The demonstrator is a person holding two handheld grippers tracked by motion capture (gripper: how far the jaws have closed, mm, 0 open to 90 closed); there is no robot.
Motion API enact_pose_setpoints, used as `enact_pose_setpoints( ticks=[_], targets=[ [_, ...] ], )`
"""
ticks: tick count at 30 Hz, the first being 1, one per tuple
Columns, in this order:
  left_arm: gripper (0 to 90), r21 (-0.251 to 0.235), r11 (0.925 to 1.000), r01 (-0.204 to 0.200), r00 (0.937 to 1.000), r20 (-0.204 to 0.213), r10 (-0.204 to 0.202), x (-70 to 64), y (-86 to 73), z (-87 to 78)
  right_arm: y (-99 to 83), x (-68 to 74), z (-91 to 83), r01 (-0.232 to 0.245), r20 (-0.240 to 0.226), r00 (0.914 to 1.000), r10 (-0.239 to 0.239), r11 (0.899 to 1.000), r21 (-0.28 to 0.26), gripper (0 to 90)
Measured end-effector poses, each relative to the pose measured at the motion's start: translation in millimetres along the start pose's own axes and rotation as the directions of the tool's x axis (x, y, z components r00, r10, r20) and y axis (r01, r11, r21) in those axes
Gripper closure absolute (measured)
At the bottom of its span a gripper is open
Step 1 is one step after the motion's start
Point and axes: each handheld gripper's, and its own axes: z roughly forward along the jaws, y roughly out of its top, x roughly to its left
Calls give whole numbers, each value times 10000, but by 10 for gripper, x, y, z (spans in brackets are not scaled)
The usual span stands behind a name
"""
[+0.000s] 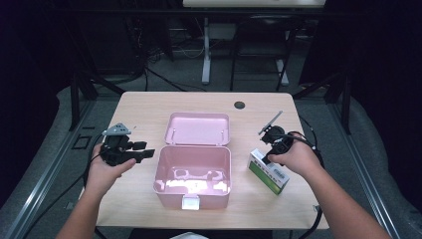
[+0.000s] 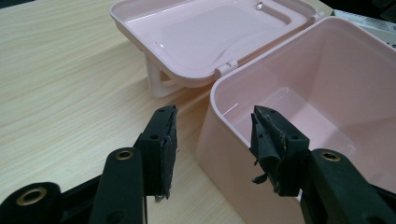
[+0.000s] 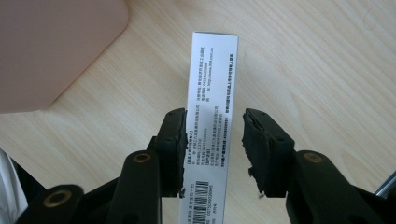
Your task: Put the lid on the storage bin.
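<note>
The right gripper (image 3: 212, 140) hangs straight over a small white and green carton (image 3: 210, 121), its jaws spread and straddling the carton's narrow printed face; the left-hand pad looks to be against or just beside the carton's edge, while the other pad stands clear of it with a gap of bare wood showing between. In the high view the same right gripper (image 1: 272, 142), held in the person's right hand (image 1: 293, 158), sits above the carton (image 1: 268, 172), which lies on the light wooden table (image 1: 144, 107) just to the right of a pink plastic box (image 1: 193, 174). The box stands open near the table's middle, its lid (image 1: 198, 128) folded back flat behind it, its white latch facing the person. On the far side of the box the left gripper (image 1: 142, 152), in the left hand (image 1: 107, 169), is held off the table with its jaws also spread and nothing between them. In the left gripper view, this gripper (image 2: 215, 135) points at the near corner of the box (image 2: 327, 93), with the lid (image 2: 205, 32) beyond it.
</note>
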Motion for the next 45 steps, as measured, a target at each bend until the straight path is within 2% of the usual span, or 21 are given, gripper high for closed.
enact_pose_setpoints(
  ticks=[6,11,19,21,23,32,45],
  targets=[
    [486,7,10000,80,10000,-50,-80,10,-4,-8,10,-10,16,-263,-267,9993,272,9991,333,582],
    [478,45,10000,24,10000,-48,-24,10,-7,0,13,15,22,-169,-448,9988,194,9983,565,579],
    [485,-46,9999,138,9998,-148,-139,32,-15,-19,26,17,80,-153,-355,9992,186,9959,888,570],
    [453,-2,10000,-8,10000,-2,8,34,-22,-23,34,13,87,-210,-326,9992,243,9951,971,563],
    [451,-30,10000,-50,10000,-39,50,33,-21,-20,40,3,99,-221,-303,9992,253,9945,1028,563],
    [442,-139,9999,56,9999,-136,-58,34,-18,-33,59,5,171,-98,-231,9996,130,9908,1348,558],
    [487,-30,10000,9,9999,-143,-9,32,-22,-22,53,-5,266,-69,-209,9997,104,9873,1586,549]
  ],
)
